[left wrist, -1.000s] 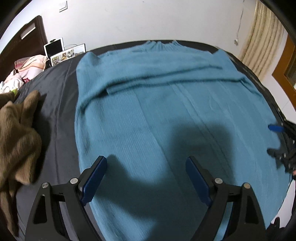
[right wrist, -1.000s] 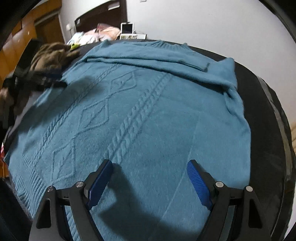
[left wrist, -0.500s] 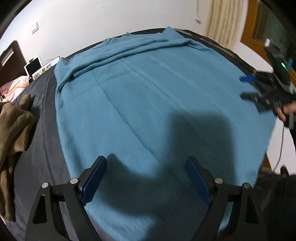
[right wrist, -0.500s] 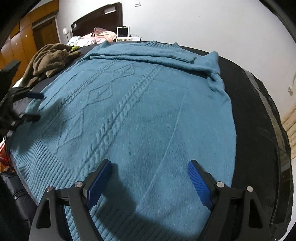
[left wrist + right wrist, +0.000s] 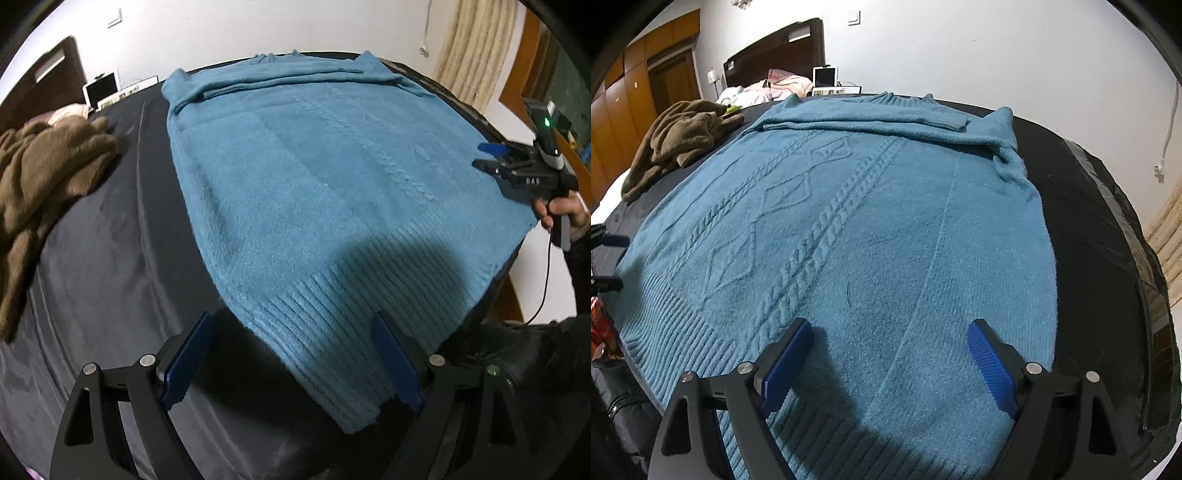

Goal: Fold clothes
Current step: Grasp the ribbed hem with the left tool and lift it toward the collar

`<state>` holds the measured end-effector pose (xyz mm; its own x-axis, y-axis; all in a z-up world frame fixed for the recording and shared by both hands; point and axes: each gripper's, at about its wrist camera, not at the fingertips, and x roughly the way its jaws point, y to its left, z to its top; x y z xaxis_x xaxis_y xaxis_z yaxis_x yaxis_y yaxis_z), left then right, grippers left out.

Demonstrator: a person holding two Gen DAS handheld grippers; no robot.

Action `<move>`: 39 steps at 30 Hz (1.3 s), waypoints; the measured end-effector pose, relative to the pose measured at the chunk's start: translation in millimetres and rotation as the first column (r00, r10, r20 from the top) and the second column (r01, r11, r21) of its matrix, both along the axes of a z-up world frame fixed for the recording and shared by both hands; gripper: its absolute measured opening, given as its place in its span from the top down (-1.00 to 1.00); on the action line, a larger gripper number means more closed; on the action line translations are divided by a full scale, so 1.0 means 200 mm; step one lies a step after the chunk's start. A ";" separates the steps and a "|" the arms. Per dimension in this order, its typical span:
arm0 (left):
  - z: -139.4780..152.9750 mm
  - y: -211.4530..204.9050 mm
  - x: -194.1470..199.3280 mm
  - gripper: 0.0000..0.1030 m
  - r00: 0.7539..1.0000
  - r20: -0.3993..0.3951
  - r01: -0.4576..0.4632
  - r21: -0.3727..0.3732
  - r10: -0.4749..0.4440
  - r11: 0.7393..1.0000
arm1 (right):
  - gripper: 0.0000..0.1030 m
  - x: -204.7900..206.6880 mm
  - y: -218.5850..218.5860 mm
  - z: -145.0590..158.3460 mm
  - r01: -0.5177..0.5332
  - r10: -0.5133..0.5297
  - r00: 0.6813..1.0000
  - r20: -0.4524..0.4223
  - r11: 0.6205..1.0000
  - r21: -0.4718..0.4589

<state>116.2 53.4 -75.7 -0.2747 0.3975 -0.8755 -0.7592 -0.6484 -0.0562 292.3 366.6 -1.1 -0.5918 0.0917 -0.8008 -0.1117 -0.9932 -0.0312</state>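
Note:
A teal cable-knit sweater (image 5: 317, 192) lies flat on a black-covered bed (image 5: 103, 258), sleeves folded across its top, ribbed hem nearest me. It also shows in the right wrist view (image 5: 849, 229). My left gripper (image 5: 291, 363) is open and empty, above the hem's left corner. My right gripper (image 5: 892, 363) is open and empty, above the hem's right part. The right gripper also shows in the left wrist view (image 5: 495, 157) at the far right, held in a hand, over the sweater's edge.
A crumpled brown garment (image 5: 40, 177) lies on the bed left of the sweater, also in the right wrist view (image 5: 679, 140). A dark headboard (image 5: 775, 51), pillows and a white tablet (image 5: 825, 77) are at the back. A curtain (image 5: 476, 51) hangs at the right.
Both grippers have drawn back toward the hem, so the ribbed edge now lies between the fingers. The left gripper has also shifted left toward the hem's corner. Both stay open.

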 end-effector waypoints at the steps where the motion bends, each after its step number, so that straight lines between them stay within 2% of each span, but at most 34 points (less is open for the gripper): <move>1: 0.00 0.00 0.01 -0.75 1.000 0.004 -0.004 0.004 0.004 1.000 | -0.71 0.00 0.00 0.00 0.002 -0.002 1.000 -0.004 1.000 0.001; 11: -0.01 -0.01 0.03 -0.75 0.999 0.028 -0.036 0.020 0.036 0.999 | -0.71 0.03 -0.01 0.00 0.014 -0.013 0.999 -0.030 1.000 0.005; 14: 0.00 -0.01 0.04 -0.78 0.997 0.052 -0.053 0.046 0.051 0.998 | -0.71 0.04 -0.01 0.00 0.015 -0.014 0.999 -0.039 1.000 0.006; 19: 0.01 0.07 0.09 -0.81 0.994 0.109 -0.027 0.100 0.016 0.995 | -0.71 0.07 0.00 0.01 0.019 -0.020 0.999 -0.049 1.000 -0.020; 22: 0.01 0.09 0.08 -0.81 0.992 0.125 -0.030 0.125 0.014 0.992 | -0.71 0.16 0.07 0.05 0.025 -0.034 0.996 -0.081 0.993 -0.113; 25: 0.02 0.10 0.05 -0.81 0.986 0.164 -0.048 0.166 0.021 0.985 | -0.71 0.31 0.20 0.09 0.099 -0.122 0.987 -0.107 0.975 -0.198; 28: 0.02 0.09 0.04 -0.81 0.982 0.188 -0.066 0.184 0.030 0.981 | -0.72 0.45 0.31 0.10 0.168 -0.204 0.974 -0.099 0.944 -0.284; 31: 0.03 0.08 0.03 -0.81 0.978 0.204 -0.081 0.199 0.039 0.977 | -0.72 0.54 0.33 0.08 0.201 -0.236 0.969 -0.070 0.922 -0.330; 34: 0.03 0.08 0.02 -0.81 0.977 0.211 -0.086 0.210 0.041 0.974 | -0.72 0.56 0.26 0.05 0.186 -0.209 0.977 -0.037 0.929 -0.319; 37: 0.03 0.08 0.01 -0.80 0.977 0.209 -0.081 0.220 0.034 0.972 | -0.72 0.53 0.15 0.03 0.152 -0.160 0.987 -0.018 0.961 -0.232; 39: 0.02 0.08 0.01 -0.78 0.979 0.202 -0.079 0.226 0.032 0.971 | -0.72 0.51 0.08 0.02 0.107 -0.114 0.993 -0.019 0.968 -0.226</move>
